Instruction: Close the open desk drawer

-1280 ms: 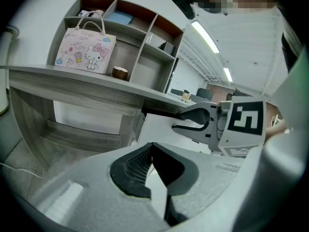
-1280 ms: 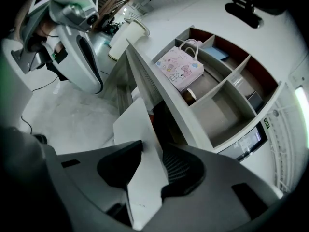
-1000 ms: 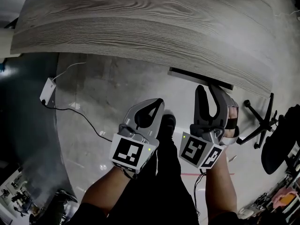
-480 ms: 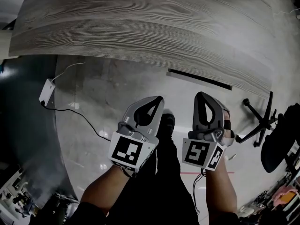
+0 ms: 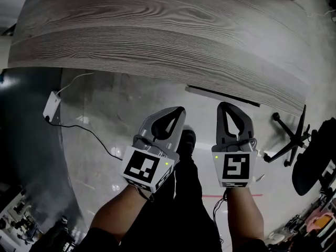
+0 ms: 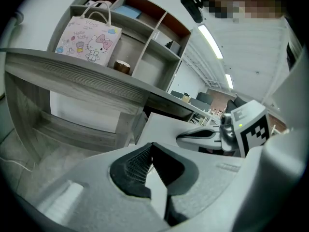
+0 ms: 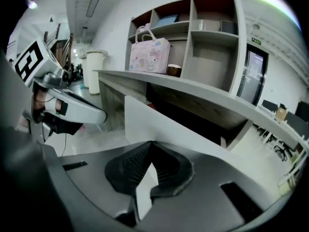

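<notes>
- Left gripper [image 5: 179, 111]: jaws fully together, nothing between them. Its own view shows the tips [image 6: 150, 146] meeting in free air, aimed at the pale drawer front.
- Right gripper [image 5: 224, 105]: jaws have just been closing and now stand pressed together, with nothing between them.
- Drawer [image 5: 220, 94]: from the head view I see it as a narrow dark-edged strip lying just past the desk's near edge, right of centre. The right gripper tips sit just short of it with a slim gap.
- In the right gripper view the drawer front [image 7: 159, 124] is a white panel straight ahead, with a dark hollow behind it under the desk. I can't tell contact from there.
- Desk top [image 5: 157, 30]: grey wood grain, bare across the part I can see.
- Floor [image 5: 121, 104]: polished grey concrete. A white power box [image 5: 52, 103] with a trailing cable lies to the left, well apart from both grippers.
- Chair base [image 5: 291, 135]: black spokes to the right, near the right gripper but not touching it.
- Shelving [image 7: 207, 37] rises behind the desk, and a pink bag [image 7: 148, 54] stands on the desk's far side.
- Open floor lies between the grippers and the desk edge.
</notes>
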Motion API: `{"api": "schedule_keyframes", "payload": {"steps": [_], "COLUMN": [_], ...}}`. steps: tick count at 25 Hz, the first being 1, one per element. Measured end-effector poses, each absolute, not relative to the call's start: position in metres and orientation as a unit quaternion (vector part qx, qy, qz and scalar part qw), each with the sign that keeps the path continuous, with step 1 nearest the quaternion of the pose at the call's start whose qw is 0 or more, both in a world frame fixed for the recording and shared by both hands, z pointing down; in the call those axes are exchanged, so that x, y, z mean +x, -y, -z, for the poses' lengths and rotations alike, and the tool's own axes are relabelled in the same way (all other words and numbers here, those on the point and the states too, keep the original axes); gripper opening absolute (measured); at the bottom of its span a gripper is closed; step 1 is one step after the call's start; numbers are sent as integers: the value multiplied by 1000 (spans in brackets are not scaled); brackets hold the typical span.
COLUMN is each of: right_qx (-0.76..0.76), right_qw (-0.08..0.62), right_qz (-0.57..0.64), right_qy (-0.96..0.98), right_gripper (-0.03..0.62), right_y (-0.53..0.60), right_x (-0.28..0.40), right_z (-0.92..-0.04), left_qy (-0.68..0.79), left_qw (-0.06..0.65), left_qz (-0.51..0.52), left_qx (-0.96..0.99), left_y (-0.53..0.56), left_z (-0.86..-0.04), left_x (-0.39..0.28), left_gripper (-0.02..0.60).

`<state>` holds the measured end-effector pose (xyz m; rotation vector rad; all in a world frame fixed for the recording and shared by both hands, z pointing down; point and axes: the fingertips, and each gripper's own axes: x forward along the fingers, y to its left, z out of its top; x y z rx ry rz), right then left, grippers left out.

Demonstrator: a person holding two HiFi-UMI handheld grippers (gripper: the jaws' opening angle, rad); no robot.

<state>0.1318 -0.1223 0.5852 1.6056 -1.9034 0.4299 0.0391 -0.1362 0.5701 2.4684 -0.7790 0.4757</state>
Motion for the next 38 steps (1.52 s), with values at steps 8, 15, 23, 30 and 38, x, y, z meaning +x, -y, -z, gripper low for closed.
{"api": "schedule_keyframes", "payload": {"steps": [8,15,23,30,38], "right_qx": [625,628,638,649,652], "right_qw": [253,249,245,240,234], "right_qz": [-188,-181,-174,-161,-153], "right_qy": [715,715,709,704,705], "right_gripper": [12,12,12,12,12], "right_y": [135,144,152,163,170], "right_x": [139,142,147,153,153], "right_z": [-588,-589,-588,-587,-594], "left_qy": [284,283,281,283,287], "left_qw": [237,226,220,221,226], "left_qz": [-172,-177,-178,-180,-177], "left_qx": [913,915,917,916,914], "left_y": [151,156,158,160,165], "left_z": [-571,-571,-569,-573,-578], "left_x": [54,58,62,60,63], "left_gripper": [8,8,8,8,8]}}
